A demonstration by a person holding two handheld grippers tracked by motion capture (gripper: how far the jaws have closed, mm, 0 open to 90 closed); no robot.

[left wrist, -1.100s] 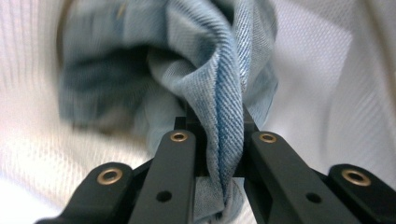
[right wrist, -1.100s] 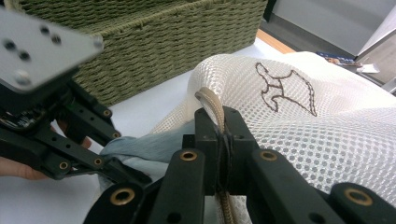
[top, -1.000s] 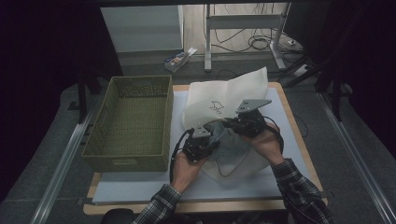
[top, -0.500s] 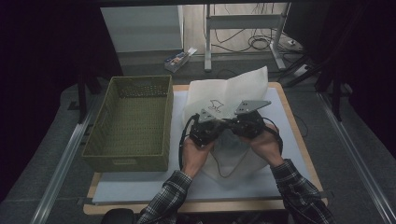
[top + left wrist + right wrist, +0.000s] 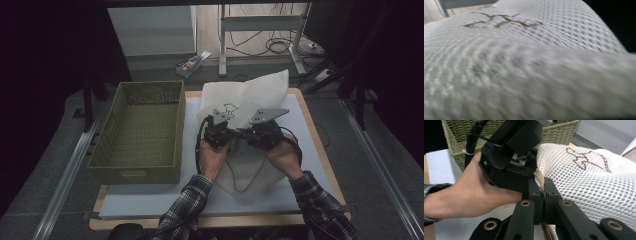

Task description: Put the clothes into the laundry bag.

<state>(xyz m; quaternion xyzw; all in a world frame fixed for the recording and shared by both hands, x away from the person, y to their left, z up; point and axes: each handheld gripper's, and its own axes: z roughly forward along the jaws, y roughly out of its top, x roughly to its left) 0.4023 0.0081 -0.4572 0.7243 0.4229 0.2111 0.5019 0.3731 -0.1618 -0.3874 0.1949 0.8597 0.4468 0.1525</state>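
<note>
A white mesh bag with a brown stitched figure lies on the pale blue mat, partly lifted at its middle. My right gripper is shut on the bag's beige drawstring cord at the mesh edge. My left gripper sits close beside the right gripper, its body pressed against the bag with its jaws hidden behind the mesh. In the left gripper view the mesh lies right up against the lens.
An olive woven basket stands left of the bag, close behind the left hand. The mat rests on a wooden board. A small box and desk legs stand on the floor beyond.
The left hand has moved up and to the right, bringing its gripper against the right one at the bag's middle. The right gripper has barely shifted.
</note>
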